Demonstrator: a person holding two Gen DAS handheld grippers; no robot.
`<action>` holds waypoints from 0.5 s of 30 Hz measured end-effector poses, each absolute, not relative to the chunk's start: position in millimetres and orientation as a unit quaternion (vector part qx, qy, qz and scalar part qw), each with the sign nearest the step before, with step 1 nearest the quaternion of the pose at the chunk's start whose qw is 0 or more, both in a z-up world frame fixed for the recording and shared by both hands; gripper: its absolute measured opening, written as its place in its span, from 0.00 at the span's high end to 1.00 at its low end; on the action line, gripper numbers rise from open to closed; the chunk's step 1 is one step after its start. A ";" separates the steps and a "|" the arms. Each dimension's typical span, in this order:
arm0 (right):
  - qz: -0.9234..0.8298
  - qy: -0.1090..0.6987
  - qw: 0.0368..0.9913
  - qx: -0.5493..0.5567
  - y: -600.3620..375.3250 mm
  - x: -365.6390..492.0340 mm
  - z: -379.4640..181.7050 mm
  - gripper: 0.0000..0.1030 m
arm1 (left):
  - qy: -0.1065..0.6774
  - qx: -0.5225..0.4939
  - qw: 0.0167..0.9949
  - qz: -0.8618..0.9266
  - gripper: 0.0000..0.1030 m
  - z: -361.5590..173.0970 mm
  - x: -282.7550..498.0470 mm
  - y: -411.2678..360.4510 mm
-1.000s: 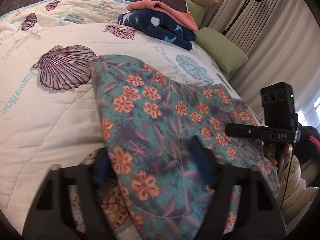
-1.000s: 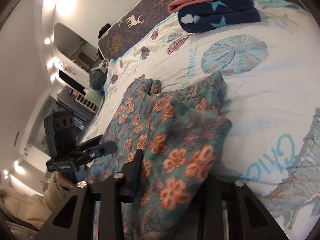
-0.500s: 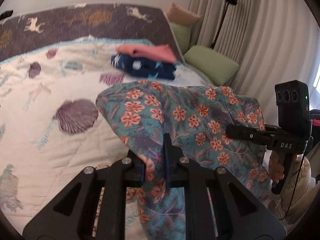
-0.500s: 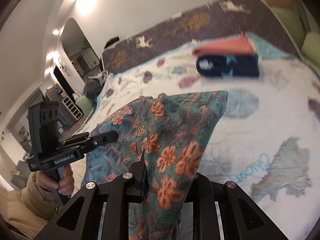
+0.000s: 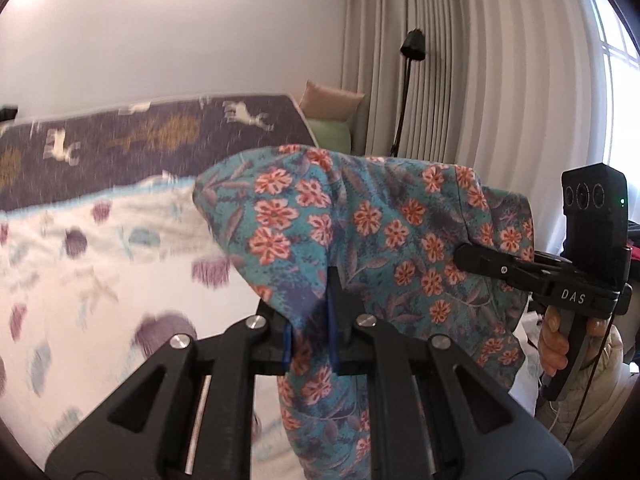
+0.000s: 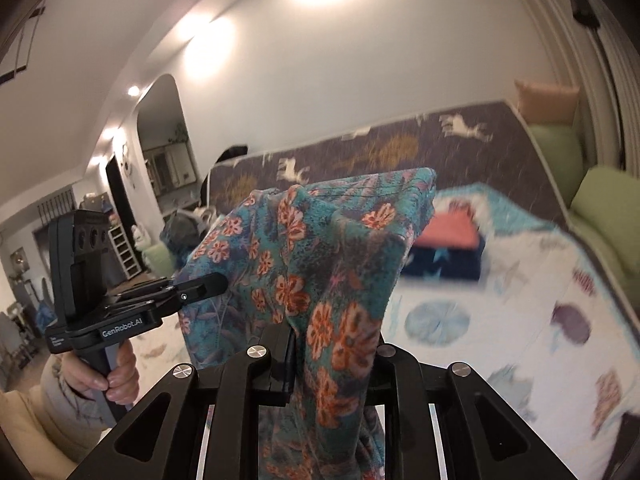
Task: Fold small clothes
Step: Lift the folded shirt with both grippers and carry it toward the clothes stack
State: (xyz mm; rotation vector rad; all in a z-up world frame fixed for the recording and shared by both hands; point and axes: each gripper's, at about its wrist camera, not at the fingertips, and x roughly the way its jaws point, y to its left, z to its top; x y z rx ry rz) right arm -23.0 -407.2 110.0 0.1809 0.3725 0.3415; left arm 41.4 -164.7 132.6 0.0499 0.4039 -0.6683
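A teal garment with orange flowers point(image 5: 360, 232) hangs in the air above the bed, held at two points. My left gripper point(image 5: 310, 320) is shut on one edge of it. My right gripper point(image 6: 320, 344) is shut on another edge, and the cloth point(image 6: 320, 264) drapes over its fingers. In the left wrist view the right gripper point(image 5: 480, 258) shows at the right, clamped on the cloth. In the right wrist view the left gripper point(image 6: 208, 286) shows at the left, also on the cloth.
The bed's white shell-print quilt point(image 5: 100, 280) lies below. A folded pink and navy stack point(image 6: 448, 248) sits far back on it. Green pillows point(image 6: 600, 200) lie at the right, with a floor lamp point(image 5: 412, 80) and curtains point(image 5: 500, 80) behind.
Both grippers closed on the garment and lifted it off the bed. The views have tilted up from the quilt toward the wall.
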 end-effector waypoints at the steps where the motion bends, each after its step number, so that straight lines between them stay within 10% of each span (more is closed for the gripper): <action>1: 0.165 0.179 0.966 0.090 -408.9 -20.8 118.7 0.81 | 0.190 0.029 0.926 -0.325 0.86 143.3 44.9 -167.5; 15: 0.115 0.071 0.986 0.093 -444.1 24.2 283.1 0.81 | 0.074 0.085 0.949 -0.293 0.86 307.4 78.7 -215.5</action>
